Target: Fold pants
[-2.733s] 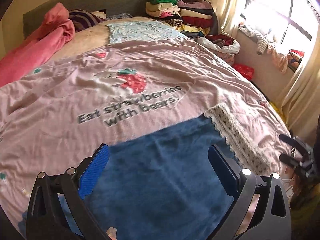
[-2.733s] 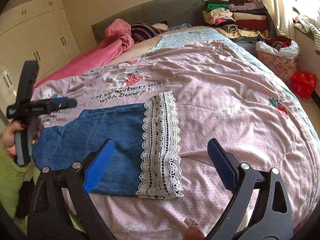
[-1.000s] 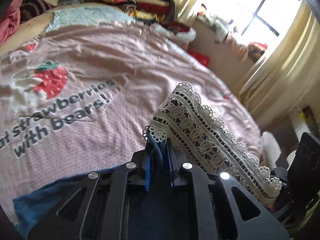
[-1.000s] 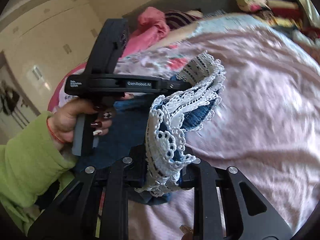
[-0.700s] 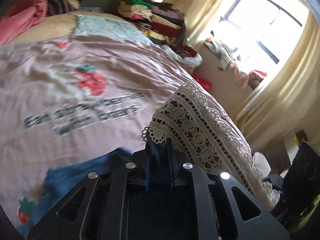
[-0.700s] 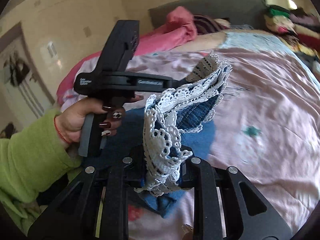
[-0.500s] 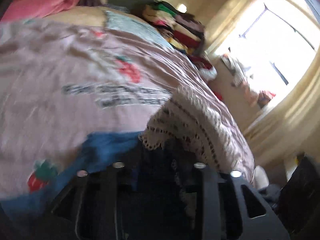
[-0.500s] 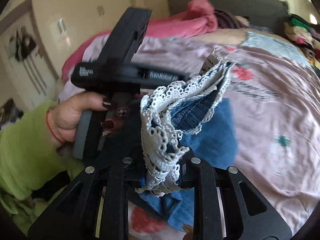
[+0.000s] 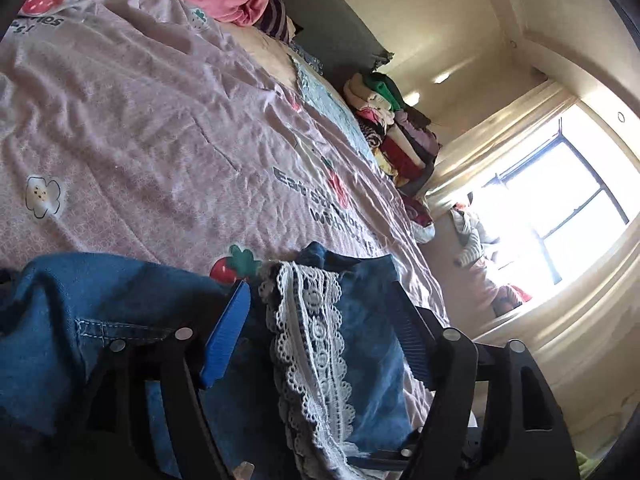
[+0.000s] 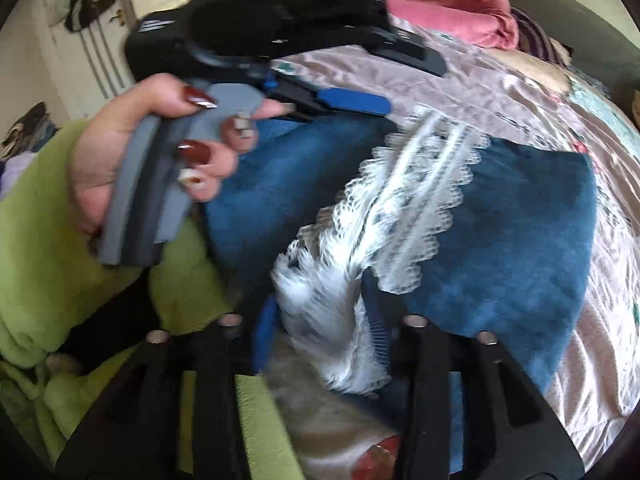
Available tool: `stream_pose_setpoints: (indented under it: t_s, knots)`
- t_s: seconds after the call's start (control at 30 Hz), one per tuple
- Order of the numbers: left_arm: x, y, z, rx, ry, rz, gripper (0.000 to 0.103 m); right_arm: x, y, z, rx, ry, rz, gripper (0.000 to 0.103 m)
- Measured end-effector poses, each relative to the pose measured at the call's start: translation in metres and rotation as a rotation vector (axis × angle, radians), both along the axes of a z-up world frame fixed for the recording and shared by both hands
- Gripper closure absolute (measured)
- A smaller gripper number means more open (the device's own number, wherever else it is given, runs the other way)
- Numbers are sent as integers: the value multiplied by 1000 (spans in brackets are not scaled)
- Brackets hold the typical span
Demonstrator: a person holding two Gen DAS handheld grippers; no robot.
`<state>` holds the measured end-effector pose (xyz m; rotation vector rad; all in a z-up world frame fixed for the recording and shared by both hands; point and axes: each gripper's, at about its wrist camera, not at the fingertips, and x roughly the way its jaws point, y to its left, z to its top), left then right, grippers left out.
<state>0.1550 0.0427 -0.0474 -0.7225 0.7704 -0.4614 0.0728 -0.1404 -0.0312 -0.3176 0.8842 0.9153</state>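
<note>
The blue denim pants [image 9: 120, 312] lie folded over on the pink bedspread [image 9: 140, 120], near the edge of the bed. Their white lace trim [image 9: 312, 344] now sits on top of the blue cloth, running across the middle of the pile.

The left gripper [image 9: 320, 336] is spread wide. Its blue pads stand on each side of the lace and hold nothing. In the right wrist view you can see the left hand [image 10: 152, 152] in a green sleeve holding this gripper just above the pants.

The right gripper [image 10: 320, 348] is partly apart too. The end of the lace hangs between its pads, but that part is blurry, so I cannot tell if it pinches the lace.

A stack of folded clothes [image 9: 396, 136] sits at the far side of the bed, near the bright window [image 9: 560, 208].
</note>
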Motion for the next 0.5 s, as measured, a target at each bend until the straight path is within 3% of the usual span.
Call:
stream_pose_setpoints:
  t_s: [0.13,0.2,0.3,0.5]
  knots:
    - [8,-7,-3,45,26,-17,27,-9,-21,27,80,-29,-27,45]
    - [15,-14,-5,81,47,-29,23,0,-45,41,128,-55,-97,40]
    - [23,-19,-12,119,90,-36,19,22,-74,47,146,-70,-223,39]
    - [38,-32,-17,165,135,-28,18,102,-107,37,197,25,-379,39]
